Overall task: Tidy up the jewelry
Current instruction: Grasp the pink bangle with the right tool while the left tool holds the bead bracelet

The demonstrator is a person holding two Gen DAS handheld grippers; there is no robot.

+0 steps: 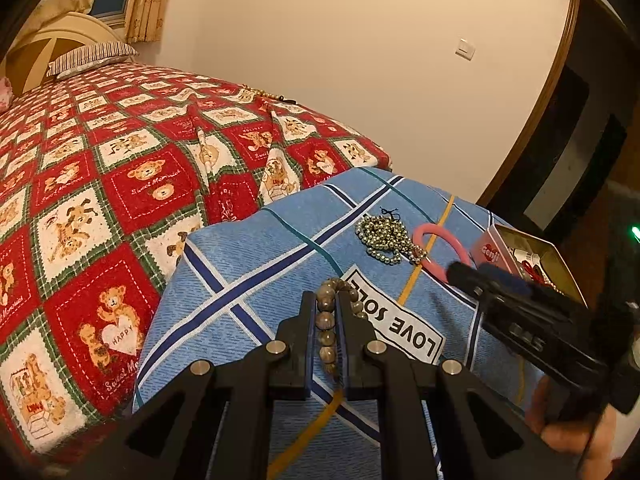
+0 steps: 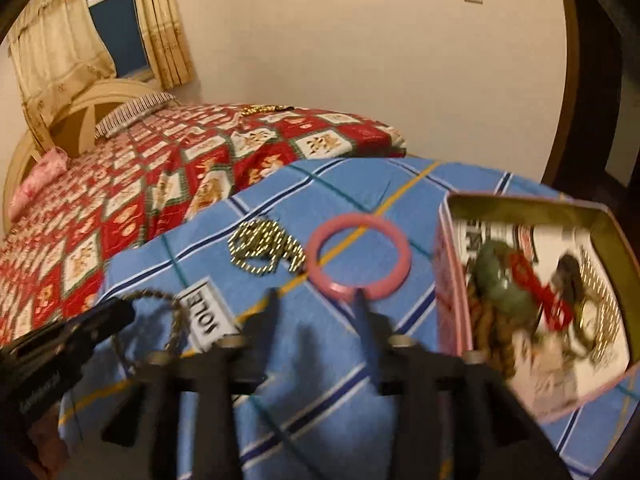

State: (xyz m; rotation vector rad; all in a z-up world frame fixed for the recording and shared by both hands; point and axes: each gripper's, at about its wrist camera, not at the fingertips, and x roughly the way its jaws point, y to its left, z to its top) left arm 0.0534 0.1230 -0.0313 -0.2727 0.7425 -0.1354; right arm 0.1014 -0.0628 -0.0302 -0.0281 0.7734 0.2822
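My left gripper (image 1: 326, 298) is shut on a brown wooden bead bracelet (image 1: 325, 322) just above a blue checked cushion (image 1: 260, 280); the right wrist view shows that gripper (image 2: 120, 314) with the bracelet (image 2: 170, 308) looped from its tip. A gold bead necklace (image 1: 384, 236) (image 2: 264, 248) lies heaped on the cushion beside a pink bangle (image 1: 424, 230) (image 2: 360, 220). My right gripper (image 2: 316, 300) (image 1: 468, 272) is open and empty. The bangle's near rim lies at its right fingertip; contact cannot be told. A pink tin (image 1: 486, 248) (image 2: 450, 288) at the right holds several pieces.
The cushion rests on a bed with a red teddy-bear quilt (image 1: 100, 180). Another gold chain (image 1: 264, 94) lies far back on the quilt near the wall. A striped pillow (image 1: 92, 56) and headboard are at the far left. A dark doorway is at the right.
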